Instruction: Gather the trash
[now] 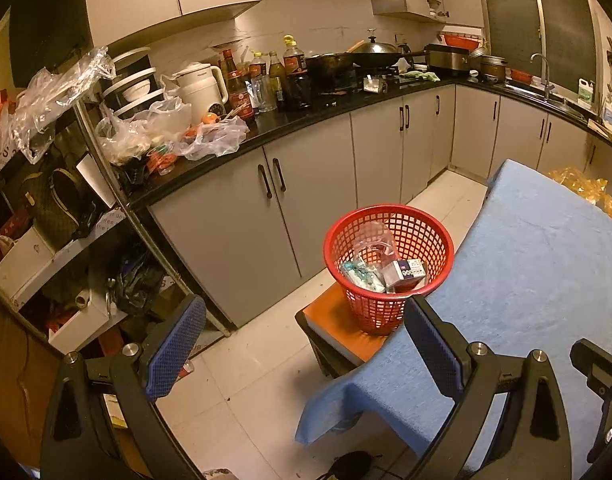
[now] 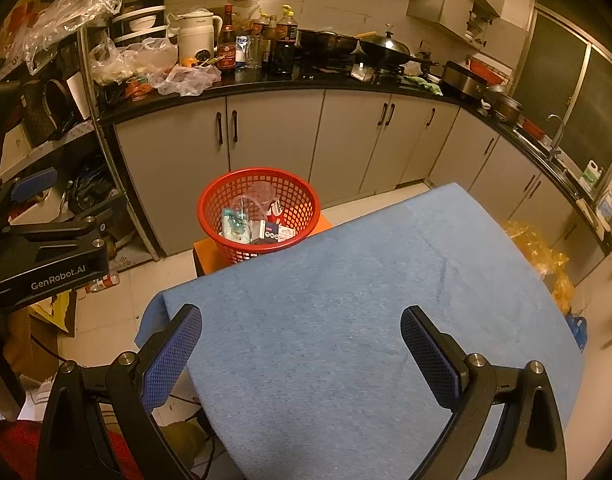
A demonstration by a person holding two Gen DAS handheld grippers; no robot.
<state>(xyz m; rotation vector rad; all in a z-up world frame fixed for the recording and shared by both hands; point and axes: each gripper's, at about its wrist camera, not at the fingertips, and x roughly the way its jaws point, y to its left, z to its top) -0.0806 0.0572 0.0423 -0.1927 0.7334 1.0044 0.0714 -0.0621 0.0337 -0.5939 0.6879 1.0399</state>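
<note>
From the left wrist camera, the left gripper (image 1: 302, 344) has its two blue-padded fingers spread wide with nothing between them, hovering above the pale tiled floor beside the table draped in blue cloth (image 1: 537, 272). Ahead of it, the round red plastic mesh basket (image 1: 389, 268) stands on a low orange-topped stool (image 1: 337, 326), touching the near corner of the blue table. Inside the basket lie a clear plastic wrapper (image 1: 375, 242), a teal packet (image 1: 359, 274) and a small grey carton (image 1: 405, 274).

From the right wrist camera, the right gripper (image 2: 302, 354) is likewise released, fingers apart and empty, above the blue cloth (image 2: 365, 280). The red basket (image 2: 259, 210) sits just past the table's far left edge, holding the same scraps. The left gripper's black body (image 2: 46, 256) shows left of the basket.
</note>
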